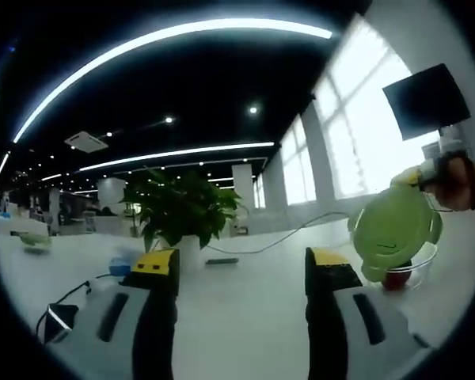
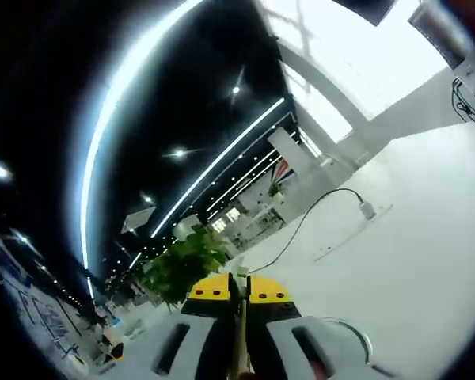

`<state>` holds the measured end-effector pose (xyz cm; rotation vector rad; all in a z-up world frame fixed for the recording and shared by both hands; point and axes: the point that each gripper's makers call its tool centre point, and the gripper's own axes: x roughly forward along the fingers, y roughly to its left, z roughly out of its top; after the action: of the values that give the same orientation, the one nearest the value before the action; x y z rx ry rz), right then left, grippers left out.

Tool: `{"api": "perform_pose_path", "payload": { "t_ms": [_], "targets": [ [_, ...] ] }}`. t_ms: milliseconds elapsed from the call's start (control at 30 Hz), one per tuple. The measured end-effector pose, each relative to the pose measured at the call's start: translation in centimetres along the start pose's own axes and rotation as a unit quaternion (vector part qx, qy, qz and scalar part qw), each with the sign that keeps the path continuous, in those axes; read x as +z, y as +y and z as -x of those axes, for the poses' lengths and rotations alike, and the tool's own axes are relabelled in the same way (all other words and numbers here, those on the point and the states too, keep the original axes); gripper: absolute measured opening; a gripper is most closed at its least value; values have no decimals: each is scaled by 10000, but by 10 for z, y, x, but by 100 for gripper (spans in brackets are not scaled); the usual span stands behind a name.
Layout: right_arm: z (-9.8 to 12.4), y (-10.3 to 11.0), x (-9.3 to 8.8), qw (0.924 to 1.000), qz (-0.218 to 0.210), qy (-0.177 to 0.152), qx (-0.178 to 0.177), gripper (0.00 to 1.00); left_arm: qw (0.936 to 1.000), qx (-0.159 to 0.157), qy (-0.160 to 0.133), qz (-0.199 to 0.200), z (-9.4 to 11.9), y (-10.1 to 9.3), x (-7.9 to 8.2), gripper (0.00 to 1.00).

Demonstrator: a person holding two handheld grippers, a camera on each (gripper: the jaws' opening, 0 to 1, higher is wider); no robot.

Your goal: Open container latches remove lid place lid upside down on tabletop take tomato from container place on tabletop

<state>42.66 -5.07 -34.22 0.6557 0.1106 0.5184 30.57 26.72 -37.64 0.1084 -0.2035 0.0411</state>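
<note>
The right gripper [image 2: 237,305] is closed on the green lid [image 1: 393,229], held on edge at three o'clock above the container [image 1: 412,273]; the left gripper [image 1: 241,277] is wide open and empty.

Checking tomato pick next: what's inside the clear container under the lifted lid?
In the left gripper view, a red item, likely the tomato, sits in the clear container. The green lid, held tilted above it, covers the container's upper part, so anything else inside is hidden.
</note>
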Motion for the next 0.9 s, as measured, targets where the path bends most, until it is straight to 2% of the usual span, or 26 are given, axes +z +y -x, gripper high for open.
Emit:
{"api": "perform_pose_path", "payload": {
  "t_ms": [167, 267, 400, 433, 567, 667, 700, 733, 833, 900],
  "targets": [
    [-10, 26, -5, 9985, -215, 260, 431, 0, 10000, -8, -22, 4, -1, 0, 2, 60],
    [-17, 46, -12, 9946, -537, 476, 747, 0, 10000, -17, -26, -7, -3, 1, 1, 60],
    [-23, 66, -21, 9912, -434, 739, 1009, 0, 10000, -13, -44, -2, -3, 1, 2, 60],
    [-24, 69, -20, 9915, -433, 689, 1017, 0, 10000, -9, -49, 0, -3, 2, 2, 60],
    [-30, 79, -22, 9890, -411, 804, 1174, 0, 10000, 10, -45, 9, -2, 3, 1, 60],
    [-36, 83, -28, 9845, -608, 993, 1310, 0, 10000, 5, -32, 4, -2, 2, 0, 60],
    [-37, 86, -30, 9826, -768, 1026, 1345, 0, 10000, 7, -27, 0, -2, 2, 0, 60],
    [-37, 92, -37, 9774, -800, 1252, 1505, 0, 10000, 10, -30, 7, -2, 1, 0, 60],
    [-44, 94, -43, 9787, -708, 1268, 1454, 0, 10000, 12, -25, 7, -2, 1, 0, 60],
    [-49, 99, -44, 9740, -1001, 1328, 1541, 0, 10000, 7, -23, 8, -2, 0, -1, 60]
  ]
}}
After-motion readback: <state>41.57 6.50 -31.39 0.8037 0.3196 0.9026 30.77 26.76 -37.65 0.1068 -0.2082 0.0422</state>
